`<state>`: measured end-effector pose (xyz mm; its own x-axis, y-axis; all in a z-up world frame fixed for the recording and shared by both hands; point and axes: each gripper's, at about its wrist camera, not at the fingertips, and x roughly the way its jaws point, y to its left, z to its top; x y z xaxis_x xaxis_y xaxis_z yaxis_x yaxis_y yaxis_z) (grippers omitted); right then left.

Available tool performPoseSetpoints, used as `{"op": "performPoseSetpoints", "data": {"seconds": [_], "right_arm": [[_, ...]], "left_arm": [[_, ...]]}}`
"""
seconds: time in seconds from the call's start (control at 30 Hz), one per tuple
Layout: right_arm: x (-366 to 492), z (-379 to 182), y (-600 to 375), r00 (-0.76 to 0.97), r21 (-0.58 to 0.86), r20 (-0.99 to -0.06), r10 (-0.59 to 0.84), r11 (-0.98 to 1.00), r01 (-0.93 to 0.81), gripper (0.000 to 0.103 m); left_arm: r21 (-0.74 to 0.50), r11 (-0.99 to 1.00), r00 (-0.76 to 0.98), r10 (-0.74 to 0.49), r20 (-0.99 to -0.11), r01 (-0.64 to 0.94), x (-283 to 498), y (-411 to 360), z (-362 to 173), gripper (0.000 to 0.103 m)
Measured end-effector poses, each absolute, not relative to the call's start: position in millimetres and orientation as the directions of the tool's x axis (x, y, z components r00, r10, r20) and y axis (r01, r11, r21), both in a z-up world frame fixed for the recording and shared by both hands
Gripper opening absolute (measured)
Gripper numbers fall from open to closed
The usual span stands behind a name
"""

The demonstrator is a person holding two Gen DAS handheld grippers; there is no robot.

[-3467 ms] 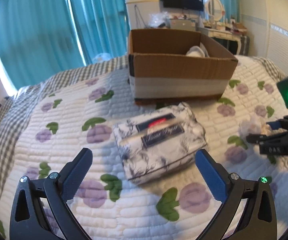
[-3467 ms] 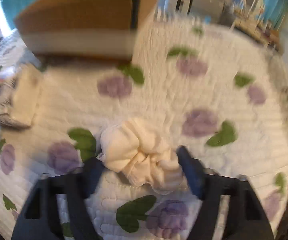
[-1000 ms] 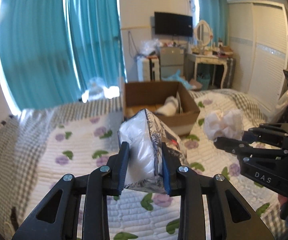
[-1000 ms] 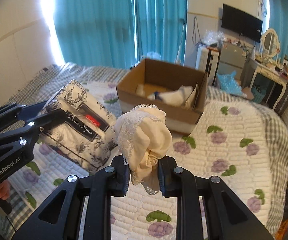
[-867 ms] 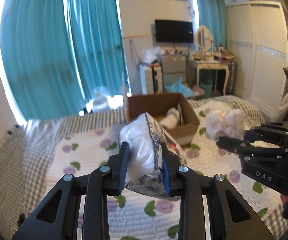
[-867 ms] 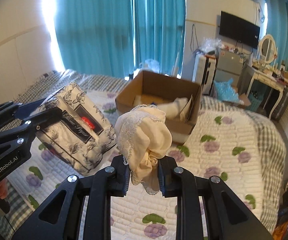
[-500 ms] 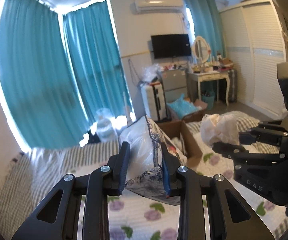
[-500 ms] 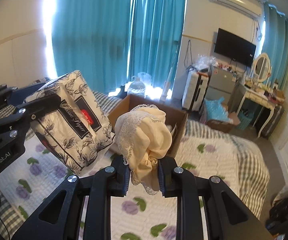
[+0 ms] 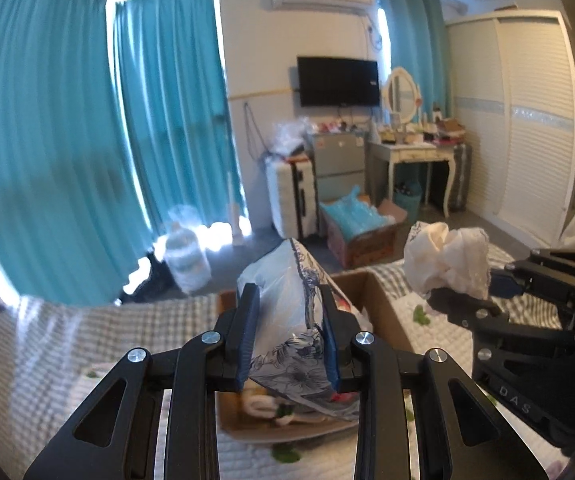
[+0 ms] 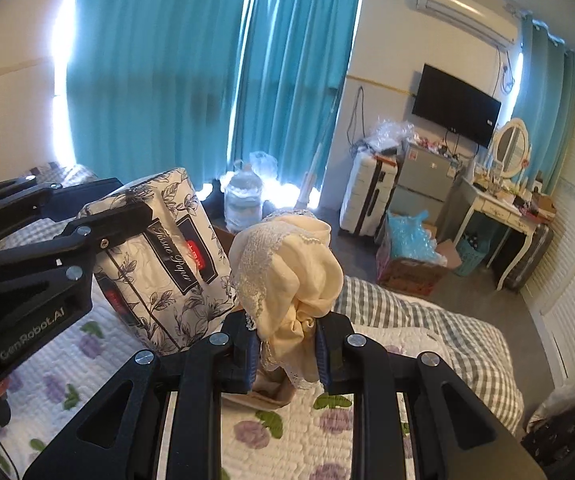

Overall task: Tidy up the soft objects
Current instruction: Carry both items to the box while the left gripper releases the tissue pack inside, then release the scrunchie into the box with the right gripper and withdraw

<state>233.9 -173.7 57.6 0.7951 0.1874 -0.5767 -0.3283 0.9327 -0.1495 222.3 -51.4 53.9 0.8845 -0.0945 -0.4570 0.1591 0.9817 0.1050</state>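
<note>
Left wrist view: the left gripper clamps the tissue pack at lower centre, above the cardboard box, which sat farther off a second ago.

Right wrist view: the right gripper pinches the cream cloth at centre frame; the bed has dropped lower in frame.

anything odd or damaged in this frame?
Nothing spilled or torn. The tissue pack is squeezed and tilted in the left claw, its wrapper creased at the pads, above the cardboard box. The cream cloth bunches in the right claw. Both look like normal soft-item grips.
</note>
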Motion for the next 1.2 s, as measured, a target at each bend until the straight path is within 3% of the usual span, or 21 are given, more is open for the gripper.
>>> {"op": "performPoseSetpoints", "data": {"seconds": [0.27,0.33,0.4,0.43,0.5,0.7,0.73,0.77,0.8,0.83,1.07,1.2], "right_arm": [[281.0,-0.1,-186.7,0.747,-0.127,-0.643,0.170,0.938,-0.324,0.022],[285.3,-8.6,-188.2,0.741,-0.124,-0.650,0.170,0.938,-0.324,0.022],[288.2,-14.1,-188.6,0.736,-0.121,-0.655,0.172,0.937,-0.327,0.022],[290.9,-15.6,-189.1,0.733,-0.120,-0.657,0.174,0.937,-0.329,0.022],[294.7,-18.0,-187.4,0.732,-0.119,-0.658,0.177,0.935,-0.334,0.022],[307.2,-14.7,-166.9,0.726,-0.108,-0.656,0.207,0.926,-0.361,0.023],[311.1,-14.0,-162.9,0.728,-0.102,-0.653,0.208,0.928,-0.357,0.025],[314.9,-12.7,-158.8,0.733,-0.093,-0.646,0.215,0.930,-0.355,0.041],[317.4,-10.7,-155.4,0.740,-0.086,-0.635,0.222,0.932,-0.353,0.069],[320.8,-8.0,-153.0,0.752,-0.081,-0.622,0.219,0.937,-0.340,0.079],[307.8,17.0,-155.9,0.789,-0.103,-0.595,0.153,0.959,-0.264,0.081],[272.0,46.8,-166.0,0.813,-0.148,-0.572,0.114,0.960,-0.239,0.081]], "left_arm": [[-0.035,0.984,0.830,-0.164,-0.532,0.172,273.6,-48.4,2.4,0.029],[-0.040,0.988,0.824,-0.146,-0.548,0.148,280.2,-44.3,-7.9,0.035],[-0.006,0.991,0.817,-0.113,-0.565,0.133,283.3,-40.5,-14.2,0.068],[0.021,0.992,0.817,-0.090,-0.569,0.124,284.8,-40.8,-14.8,0.074],[0.088,0.992,0.833,-0.026,-0.553,0.089,280.9,-37.3,-13.2,0.077],[0.170,0.982,0.865,0.017,-0.502,0.078,271.1,-23.6,-5.4,0.077],[0.162,0.984,0.866,0.015,-0.500,0.076,270.1,-19.6,-3.7,0.077],[0.154,0.985,0.866,0.013,-0.500,0.075,270.2,-15.9,-3.5,0.077],[0.149,0.986,0.867,0.014,-0.498,0.070,268.8,-12.6,-2.8,0.077],[0.145,0.987,0.869,0.016,-0.495,0.064,267.3,-8.6,-2.6,0.078],[0.157,0.987,0.872,0.043,-0.489,0.040,255.3,2.4,-0.7,0.078],[0.174,0.985,0.894,0.071,-0.442,0.008,229.9,3.0,19.1,0.078]]}}
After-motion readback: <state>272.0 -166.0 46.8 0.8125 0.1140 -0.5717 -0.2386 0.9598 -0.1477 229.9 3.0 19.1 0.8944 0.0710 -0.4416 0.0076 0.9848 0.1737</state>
